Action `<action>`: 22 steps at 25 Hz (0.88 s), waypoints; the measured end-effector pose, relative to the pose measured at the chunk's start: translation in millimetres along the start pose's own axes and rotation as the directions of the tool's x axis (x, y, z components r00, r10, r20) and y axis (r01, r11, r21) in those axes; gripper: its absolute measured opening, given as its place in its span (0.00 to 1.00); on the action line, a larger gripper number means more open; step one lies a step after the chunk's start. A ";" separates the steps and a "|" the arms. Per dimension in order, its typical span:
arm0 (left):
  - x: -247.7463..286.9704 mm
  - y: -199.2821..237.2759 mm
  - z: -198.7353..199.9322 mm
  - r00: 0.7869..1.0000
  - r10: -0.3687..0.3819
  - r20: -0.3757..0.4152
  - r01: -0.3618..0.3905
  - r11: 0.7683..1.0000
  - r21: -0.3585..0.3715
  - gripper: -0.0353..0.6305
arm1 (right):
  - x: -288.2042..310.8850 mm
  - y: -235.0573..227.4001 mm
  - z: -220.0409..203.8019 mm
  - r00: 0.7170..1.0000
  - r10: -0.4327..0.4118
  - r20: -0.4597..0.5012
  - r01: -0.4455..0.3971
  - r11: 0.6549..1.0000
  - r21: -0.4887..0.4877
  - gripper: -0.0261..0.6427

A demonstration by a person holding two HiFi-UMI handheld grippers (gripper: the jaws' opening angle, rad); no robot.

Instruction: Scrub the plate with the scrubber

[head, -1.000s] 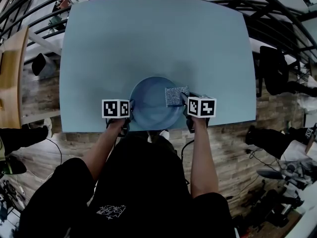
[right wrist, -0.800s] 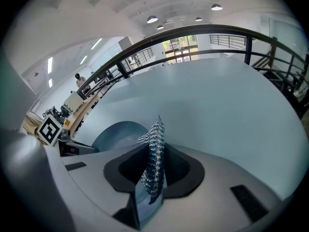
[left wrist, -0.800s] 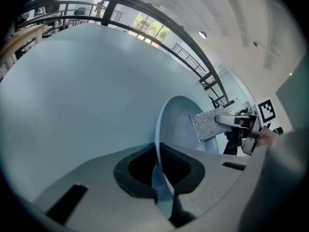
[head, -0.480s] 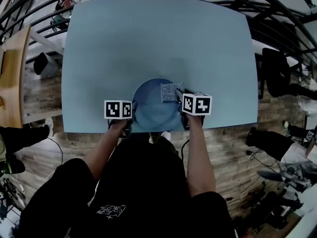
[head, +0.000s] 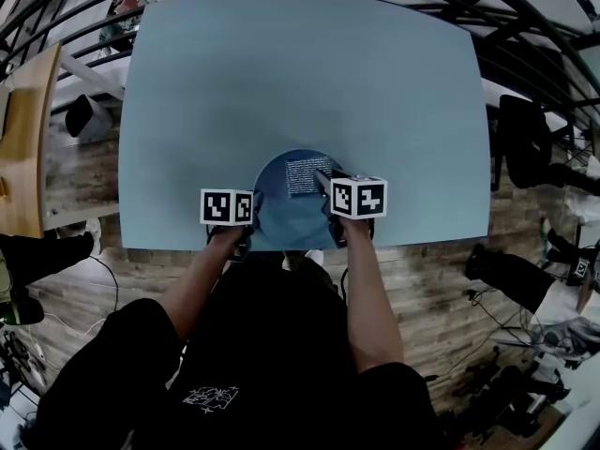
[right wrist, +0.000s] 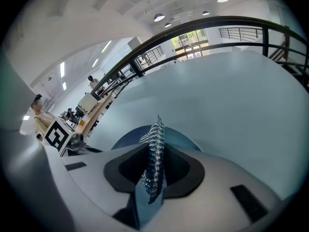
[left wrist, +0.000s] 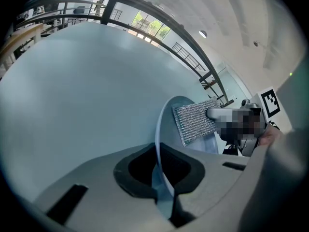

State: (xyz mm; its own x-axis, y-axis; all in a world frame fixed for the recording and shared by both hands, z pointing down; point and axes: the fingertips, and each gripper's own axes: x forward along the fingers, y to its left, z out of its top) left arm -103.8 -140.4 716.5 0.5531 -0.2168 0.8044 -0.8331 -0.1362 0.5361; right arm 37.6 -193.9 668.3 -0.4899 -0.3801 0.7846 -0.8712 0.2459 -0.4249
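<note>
Table point(head: 300, 73): pale blue top, rounded corners, standing on a wood-plank floor point(head: 441, 289). Directly on it: one round blue plate point(head: 286, 218), at the middle of the near edge.

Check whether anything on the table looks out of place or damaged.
Nothing spilled or damaged. The plate sits right at the table's near edge, slightly precarious, but the left gripper clamps its rim. The right gripper holds the scrubber over it.
</note>
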 end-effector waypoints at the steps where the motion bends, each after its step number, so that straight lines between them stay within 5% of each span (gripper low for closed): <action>1: -0.3 -0.1 -0.1 1.000 -0.001 0.000 0.001 1.000 0.001 0.09 | 1.8 4.2 -1.3 1.000 0.007 -0.007 -0.007 1.000 -0.005 0.17; 11: -0.3 1.5 -1.7 1.000 -0.001 0.001 0.001 1.000 -0.006 0.09 | 12.7 39.0 -31.7 0.989 0.128 -0.079 -0.130 0.992 -0.011 0.17; 22: 0.4 0.9 0.2 1.000 -0.004 0.006 0.004 1.000 -0.011 0.09 | 0.9 46.2 -65.8 0.978 0.161 -0.136 -0.166 0.986 -0.026 0.17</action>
State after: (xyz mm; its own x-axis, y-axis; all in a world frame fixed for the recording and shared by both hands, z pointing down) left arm -104.4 -140.8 717.3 0.5567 -0.2216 0.8006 -0.8305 -0.1270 0.5423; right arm -1.1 -124.2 679.1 -0.6148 -0.2112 0.7599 -0.7769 0.3283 -0.5373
